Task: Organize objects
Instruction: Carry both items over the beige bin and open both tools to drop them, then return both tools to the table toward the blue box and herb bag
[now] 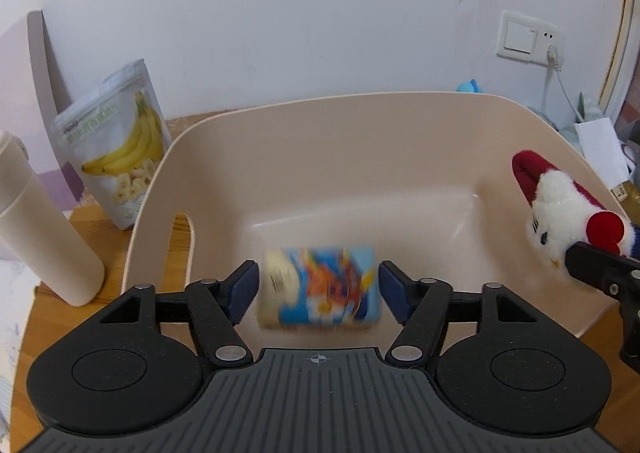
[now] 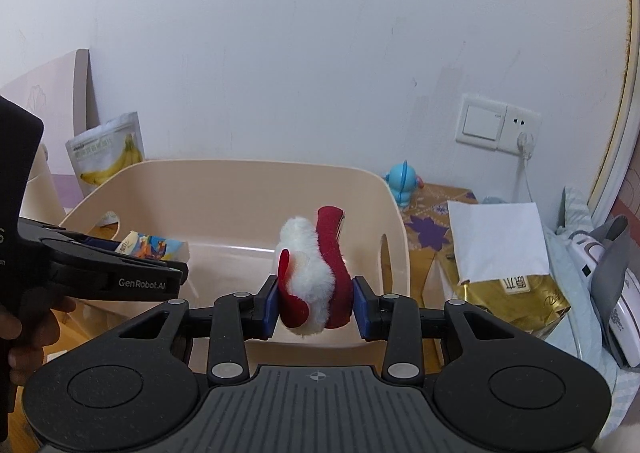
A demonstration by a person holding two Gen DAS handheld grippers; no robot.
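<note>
Each tool is matte black with blue pads, silver pivot screws, a ribbed grey base; white "GenRobot.AI" lettering marks the left one's side at nine o'clock.

Smooth matt plastic bin; fuzzy plush toy; glossy foil pouch.

A: The blue packet over the beige basket is smeared with motion blur; its print can't be read.

B: The cream bottle is cut off by the left edge, and the plush toy is partly covered by the other tool.

A: From the right wrist view, the banana bag's bottom hides behind the basket rim.
</note>
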